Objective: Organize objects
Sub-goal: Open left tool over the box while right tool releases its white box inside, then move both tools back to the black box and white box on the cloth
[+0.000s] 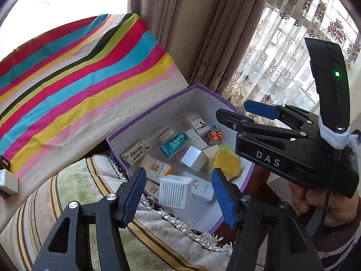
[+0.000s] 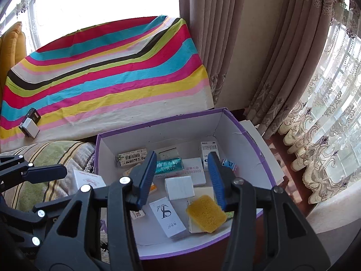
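Note:
A purple box with a white inside (image 1: 144, 117) (image 2: 158, 124) holds several small cartons and a yellow sponge (image 1: 226, 161) (image 2: 206, 213). My left gripper (image 1: 178, 194) is open above the box's near edge. A white printed carton (image 1: 173, 192) (image 2: 89, 179) lies between its fingers without touching either pad. My right gripper (image 2: 182, 178) is open and empty above the box; it also shows in the left wrist view (image 1: 246, 110). A silver-white carton (image 1: 8, 183) (image 2: 30, 127) and a black one (image 2: 33, 114) lie on the striped cloth.
The striped cloth (image 1: 79, 79) (image 2: 108, 74) covers a surface behind the box. A fringed green and beige cushion (image 1: 94, 203) (image 2: 45, 158) lies left of the box. Curtains (image 1: 225, 33) (image 2: 259, 56) and a window stand behind and to the right.

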Demonstrator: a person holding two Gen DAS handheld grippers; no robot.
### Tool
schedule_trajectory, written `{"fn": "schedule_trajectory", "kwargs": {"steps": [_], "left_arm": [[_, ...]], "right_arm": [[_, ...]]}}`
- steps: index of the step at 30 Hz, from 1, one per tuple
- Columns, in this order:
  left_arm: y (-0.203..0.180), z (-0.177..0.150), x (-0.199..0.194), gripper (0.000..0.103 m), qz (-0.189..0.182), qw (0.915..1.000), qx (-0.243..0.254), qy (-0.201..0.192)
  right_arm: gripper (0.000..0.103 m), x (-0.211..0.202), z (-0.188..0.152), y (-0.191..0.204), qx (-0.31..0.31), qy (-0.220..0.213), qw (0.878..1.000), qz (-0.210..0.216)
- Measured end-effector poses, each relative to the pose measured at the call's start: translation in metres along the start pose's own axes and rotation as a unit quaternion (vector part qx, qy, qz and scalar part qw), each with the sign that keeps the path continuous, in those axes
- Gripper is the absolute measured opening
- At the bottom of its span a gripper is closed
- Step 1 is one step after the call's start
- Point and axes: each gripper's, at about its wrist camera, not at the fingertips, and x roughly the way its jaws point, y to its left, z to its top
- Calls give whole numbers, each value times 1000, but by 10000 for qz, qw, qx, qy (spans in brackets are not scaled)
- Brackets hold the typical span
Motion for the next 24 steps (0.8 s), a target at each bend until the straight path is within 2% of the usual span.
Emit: {"fn": "schedule_trajectory", "kwargs": {"steps": [9,14,24], "left_arm": [[14,1,-4,65,-57,9993,-359,-77],[22,1,-11,66,58,9988,-449,-174],[53,-4,-26,66,77,9956,-865,-351]], "right_arm": [[60,0,1,5,-73,2,10000,38],[61,-3,2,10,-112,-9,9999,34],[68,-8,6,27,-328,-60,9994,92]]}}
